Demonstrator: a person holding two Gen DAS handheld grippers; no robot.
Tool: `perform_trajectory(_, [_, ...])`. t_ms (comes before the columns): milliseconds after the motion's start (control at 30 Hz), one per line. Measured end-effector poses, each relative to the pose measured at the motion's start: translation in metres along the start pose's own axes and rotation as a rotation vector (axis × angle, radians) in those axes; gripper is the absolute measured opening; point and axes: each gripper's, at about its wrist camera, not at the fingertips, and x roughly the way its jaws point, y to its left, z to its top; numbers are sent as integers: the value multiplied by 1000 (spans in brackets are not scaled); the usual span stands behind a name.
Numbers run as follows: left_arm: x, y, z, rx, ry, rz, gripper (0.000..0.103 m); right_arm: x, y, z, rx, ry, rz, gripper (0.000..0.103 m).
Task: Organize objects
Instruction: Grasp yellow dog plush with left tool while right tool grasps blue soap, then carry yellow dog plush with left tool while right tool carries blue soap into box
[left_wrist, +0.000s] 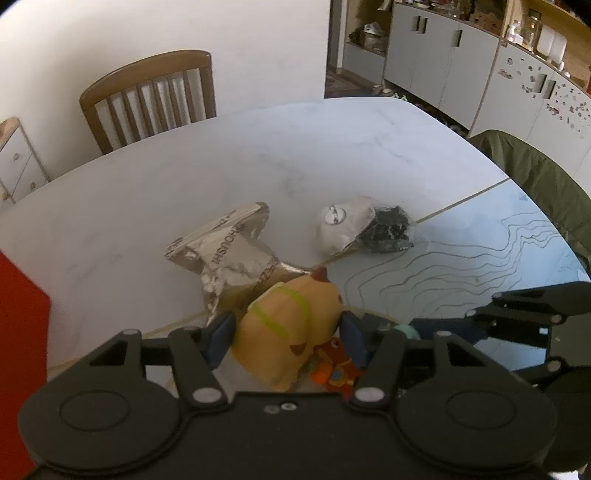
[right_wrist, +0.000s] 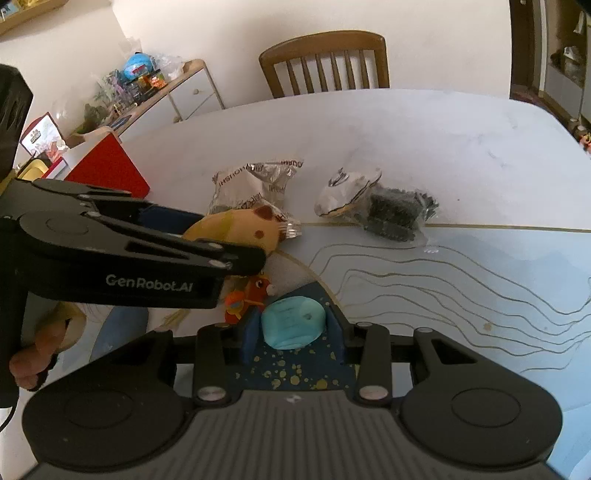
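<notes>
My left gripper (left_wrist: 286, 332) is shut on a tan soft toy with green stripes (left_wrist: 291, 325), held above the table; the toy also shows in the right wrist view (right_wrist: 240, 229). A small orange figure (left_wrist: 332, 369) lies under it, also seen from the right (right_wrist: 247, 295). My right gripper (right_wrist: 293, 326) is shut on a light blue soft block (right_wrist: 293, 323). A silver foil packet (left_wrist: 229, 254) and a clear bag with a white mask-like piece and black parts (left_wrist: 365, 229) lie on the table beyond.
The marble table (left_wrist: 258, 147) has a blue line-patterned part (right_wrist: 480, 295) at the right. A red box (right_wrist: 107, 166) stands at the left edge. A wooden chair (left_wrist: 147, 96) is behind the table, a green jacket (left_wrist: 535, 177) on another chair.
</notes>
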Motion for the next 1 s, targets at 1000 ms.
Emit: perform_trajectory(1000, [-144,80,-28,-218,-158,-44,60,-102,114,28,-147,-131,23,38])
